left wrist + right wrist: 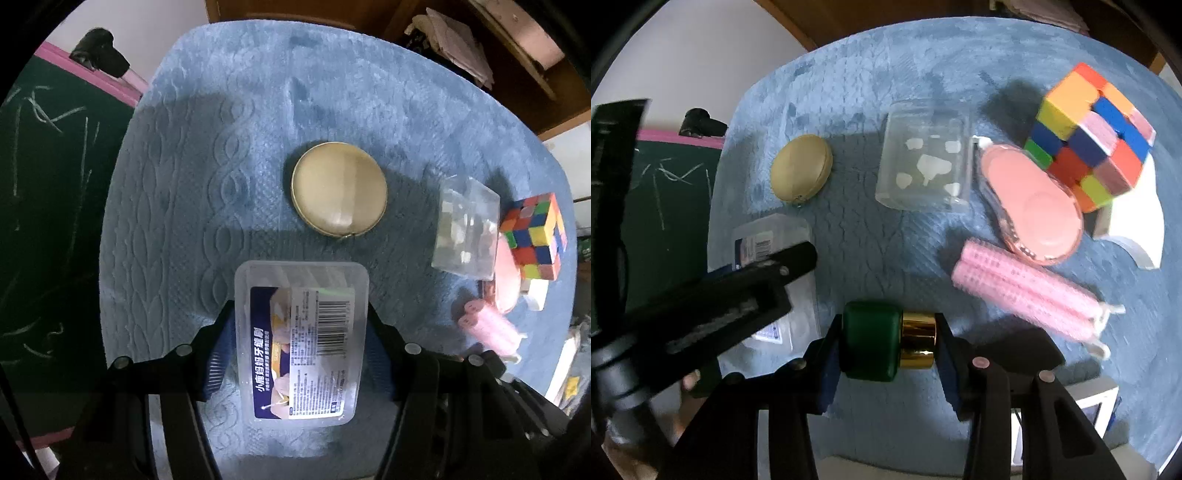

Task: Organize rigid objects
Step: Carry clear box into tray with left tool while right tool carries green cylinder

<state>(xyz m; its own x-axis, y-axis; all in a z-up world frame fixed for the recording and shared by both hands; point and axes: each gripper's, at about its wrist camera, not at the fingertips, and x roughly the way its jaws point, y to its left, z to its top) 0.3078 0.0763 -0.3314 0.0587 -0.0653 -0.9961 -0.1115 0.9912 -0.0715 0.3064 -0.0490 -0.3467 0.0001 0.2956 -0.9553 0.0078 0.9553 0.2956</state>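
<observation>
Beside clear box (925,170): right gripper (888,341) clamps green bottle (873,339); left gripper (301,343) seemingly grips labelled case (301,343).

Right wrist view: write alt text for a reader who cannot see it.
The right gripper clamps a green and gold bottle lying sideways over a blue blanket. Beyond it lie pink hair rollers, a pink case, a colour cube, a clear box and a round tan compact.
</observation>
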